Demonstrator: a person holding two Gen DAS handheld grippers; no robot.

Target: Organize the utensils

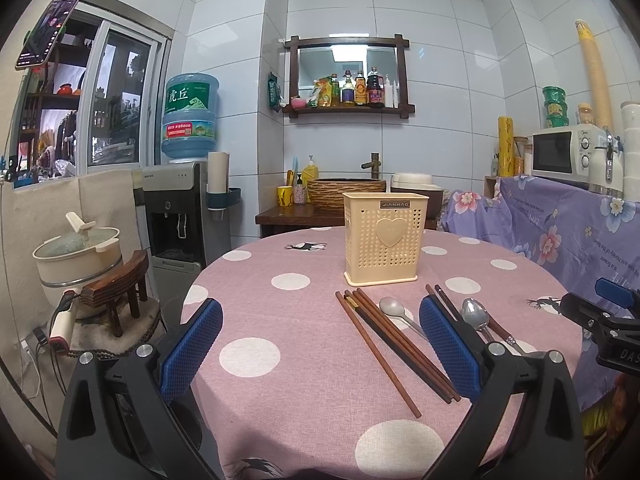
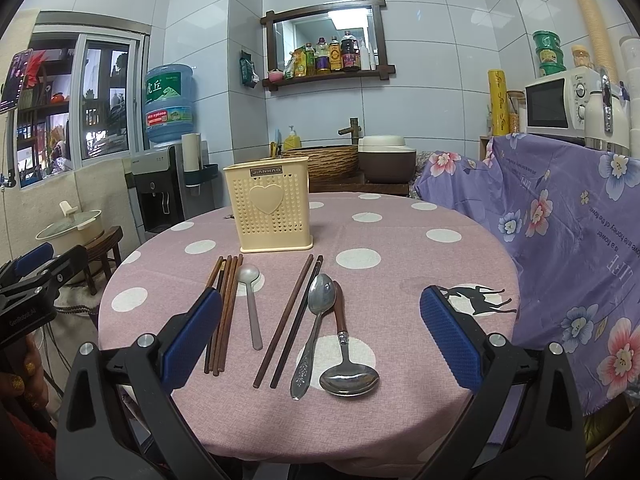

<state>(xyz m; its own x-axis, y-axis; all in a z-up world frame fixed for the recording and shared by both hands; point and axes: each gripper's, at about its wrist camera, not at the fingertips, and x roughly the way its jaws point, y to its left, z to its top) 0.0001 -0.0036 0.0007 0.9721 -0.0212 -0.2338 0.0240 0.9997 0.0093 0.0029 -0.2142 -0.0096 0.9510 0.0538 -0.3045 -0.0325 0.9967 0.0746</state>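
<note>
Nothing sorted yet: chopsticks [image 2: 224, 312], spoons [image 2: 320, 320] lie on tabletop [image 2: 400, 280] near empty-looking holder [image 2: 272, 204]; left claw [image 1: 320, 352], right claw [image 2: 320, 340] both apart, empty.

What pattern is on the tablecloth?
Pink tablecloth with white polka dots and black deer silhouettes, clearest in the right wrist view.

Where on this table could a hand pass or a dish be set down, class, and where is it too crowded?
Bare cloth lies right of the ladle, around the deer print, and left of the four-chopstick bundle. The strip in front of the holder, from that bundle to the ladle, is crowded.
</note>
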